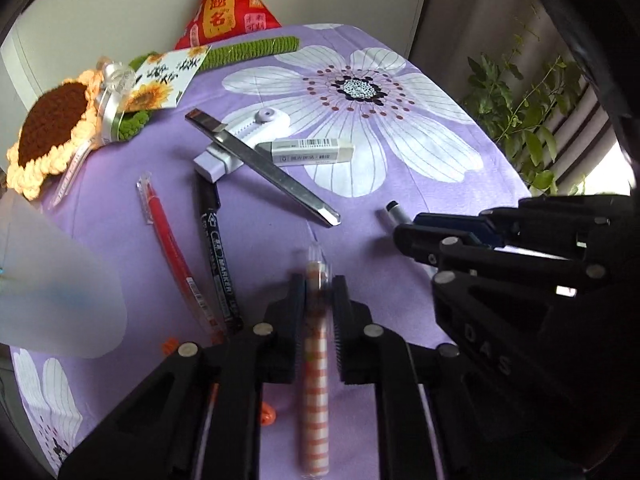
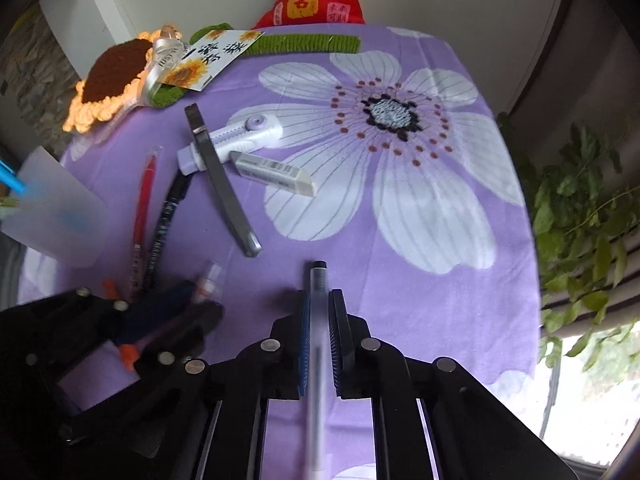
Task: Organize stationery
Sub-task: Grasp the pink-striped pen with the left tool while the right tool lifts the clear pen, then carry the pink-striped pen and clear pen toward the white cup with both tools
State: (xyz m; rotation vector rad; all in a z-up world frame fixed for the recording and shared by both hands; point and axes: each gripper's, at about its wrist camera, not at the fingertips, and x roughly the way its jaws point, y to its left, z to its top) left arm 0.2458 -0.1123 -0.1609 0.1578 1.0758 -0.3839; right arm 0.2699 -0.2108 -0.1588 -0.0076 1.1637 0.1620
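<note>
My left gripper (image 1: 319,288) is shut on an orange-checked pen (image 1: 316,380), held just above the purple cloth; it shows in the right wrist view (image 2: 188,304) at lower left. My right gripper (image 2: 319,300) is shut on a clear pen with a black tip (image 2: 319,280); it shows in the left wrist view (image 1: 404,232) at right. On the cloth lie a red pen (image 1: 168,240), a black marker (image 1: 218,248), a metal utility knife (image 1: 264,168), a white eraser (image 1: 306,152) and a lilac correction tape (image 1: 240,140).
A frosted plastic cup (image 1: 52,280) stands at the left edge, with blue pens in it (image 2: 10,176). A crochet sunflower (image 1: 52,128), a card and a red pyramid bag (image 1: 228,8) sit at the back. A plant (image 2: 580,208) stands beyond the table's right edge.
</note>
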